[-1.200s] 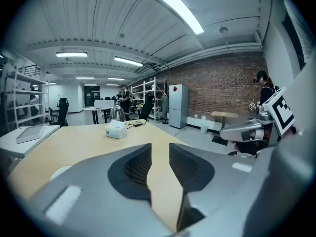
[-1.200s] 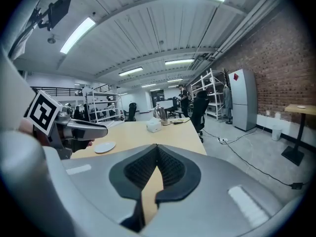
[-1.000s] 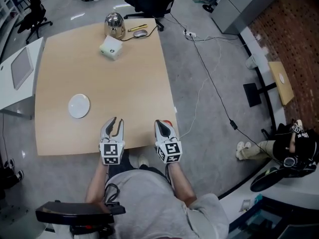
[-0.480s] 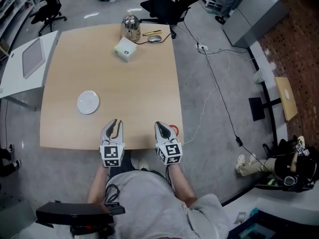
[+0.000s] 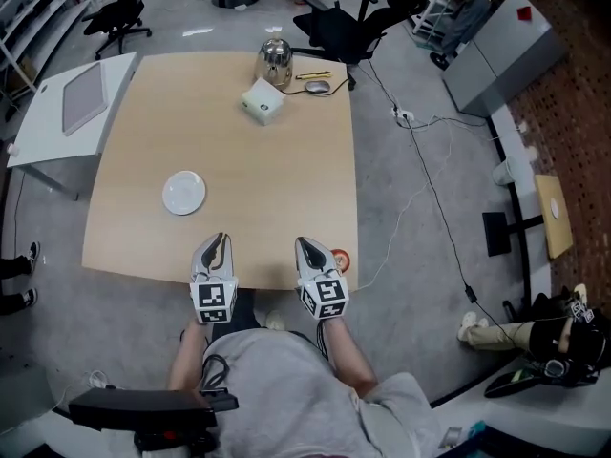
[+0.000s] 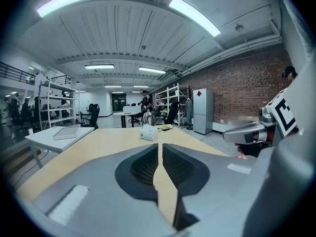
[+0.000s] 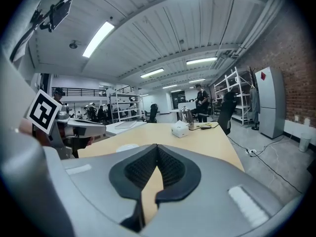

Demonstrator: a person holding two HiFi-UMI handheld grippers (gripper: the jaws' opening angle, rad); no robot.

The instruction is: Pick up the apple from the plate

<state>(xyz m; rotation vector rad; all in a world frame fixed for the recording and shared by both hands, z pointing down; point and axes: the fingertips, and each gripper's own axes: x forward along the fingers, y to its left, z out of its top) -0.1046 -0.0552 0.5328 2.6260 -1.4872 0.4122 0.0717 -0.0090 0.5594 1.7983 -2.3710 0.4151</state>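
Both claws hang over the table's [image 5: 239, 151] near edge, seemingly idle. The left gripper [image 5: 221, 239] has just been closing to a sliver on nothing, and the right gripper [image 5: 302, 242] is pressed together, empty. The plate [image 5: 183, 193] near the left edge is bare. The apple [image 5: 340, 258] sits at the near right corner, so it is probably already taken off.

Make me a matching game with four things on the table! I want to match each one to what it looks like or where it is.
Things:
1. plate
2. kettle
3. box
4. mouse

Descriptions:
A. shiny silver, at the far edge of the table
B. grey, with a cable
C. round, white, nothing on it
D. white and blocky, just in front of the shiny thing

Pairs: 1-C, 2-A, 3-D, 4-B
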